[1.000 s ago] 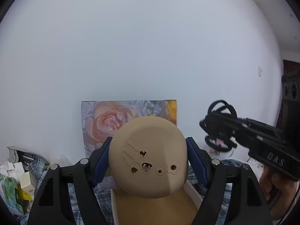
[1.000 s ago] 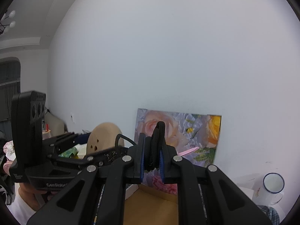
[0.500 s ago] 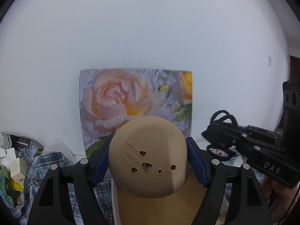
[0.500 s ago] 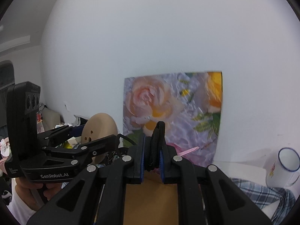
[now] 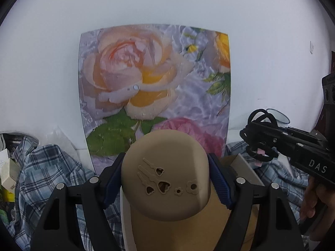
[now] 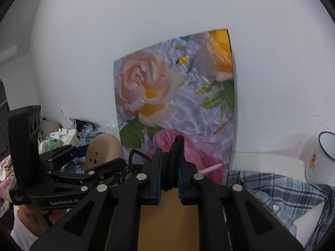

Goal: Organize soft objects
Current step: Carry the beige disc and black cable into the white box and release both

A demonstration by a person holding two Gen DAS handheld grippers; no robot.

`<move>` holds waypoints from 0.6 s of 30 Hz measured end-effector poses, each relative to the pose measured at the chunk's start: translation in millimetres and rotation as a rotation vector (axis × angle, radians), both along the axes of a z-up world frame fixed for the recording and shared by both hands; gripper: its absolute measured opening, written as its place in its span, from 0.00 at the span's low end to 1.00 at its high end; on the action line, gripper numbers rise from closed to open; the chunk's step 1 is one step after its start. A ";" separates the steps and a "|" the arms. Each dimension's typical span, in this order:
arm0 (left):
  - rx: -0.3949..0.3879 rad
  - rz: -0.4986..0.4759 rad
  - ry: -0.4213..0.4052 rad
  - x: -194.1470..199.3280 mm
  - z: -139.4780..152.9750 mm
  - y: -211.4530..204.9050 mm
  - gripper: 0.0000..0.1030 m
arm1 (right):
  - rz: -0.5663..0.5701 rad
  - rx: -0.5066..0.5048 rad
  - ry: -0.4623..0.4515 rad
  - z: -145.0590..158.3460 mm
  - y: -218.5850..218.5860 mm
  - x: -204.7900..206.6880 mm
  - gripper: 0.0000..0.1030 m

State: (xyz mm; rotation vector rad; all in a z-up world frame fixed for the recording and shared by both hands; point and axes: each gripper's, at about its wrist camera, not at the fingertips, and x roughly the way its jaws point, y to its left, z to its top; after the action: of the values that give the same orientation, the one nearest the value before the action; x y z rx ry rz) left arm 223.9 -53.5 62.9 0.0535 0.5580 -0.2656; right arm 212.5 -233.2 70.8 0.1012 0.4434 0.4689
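Observation:
My left gripper (image 5: pixel 165 177) is shut on a tan soft pad (image 5: pixel 165 175) with small cut-out holes, held above an open box with a brown bottom (image 5: pixel 230 215). The pad also shows in the right wrist view (image 6: pixel 102 150). My right gripper (image 6: pixel 169 177) is shut on a bundle of black hair ties (image 6: pixel 174 159) with a pink tag (image 6: pixel 210 168), over the same box (image 6: pixel 167 219). In the left wrist view the right gripper (image 5: pixel 259 140) is at the right, with the black ties (image 5: pixel 261 117) looping out of it.
A floral rose panel (image 5: pixel 155 87) leans against the white wall behind the box. A blue plaid cloth (image 5: pixel 48 173) covers the surface. A white enamel mug (image 6: pixel 320 159) stands at the right. Boxes and clutter (image 6: pixel 60 138) sit at the far left.
Both grippers have moved forward and tilted down toward the box and the floral panel, which looks much larger. Both keep their hold.

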 end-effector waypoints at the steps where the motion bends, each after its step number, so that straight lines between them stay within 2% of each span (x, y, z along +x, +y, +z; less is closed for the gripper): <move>1: 0.002 0.000 0.007 0.8 -1.3 0.4 0.75 | -0.002 -0.005 0.009 -2.3 0.4 1.8 0.11; 7: 0.023 -0.003 0.065 8.7 -16.3 -0.7 0.75 | -0.002 -0.022 0.068 -15.9 2.2 10.3 0.11; 12: 0.033 -0.005 0.109 15.2 -29.0 -2.3 0.75 | -0.007 -0.025 0.151 -36.5 1.8 22.4 0.11; 18: 0.053 -0.006 0.189 24.9 -48.7 -3.0 0.75 | -0.006 -0.073 0.240 -60.6 7.4 35.1 0.11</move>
State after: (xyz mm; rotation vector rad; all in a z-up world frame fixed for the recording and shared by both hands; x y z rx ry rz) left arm 248.8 -56.5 14.2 0.0815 0.7528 -0.2631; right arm 247.6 -225.9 10.2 0.0886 0.6947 0.4359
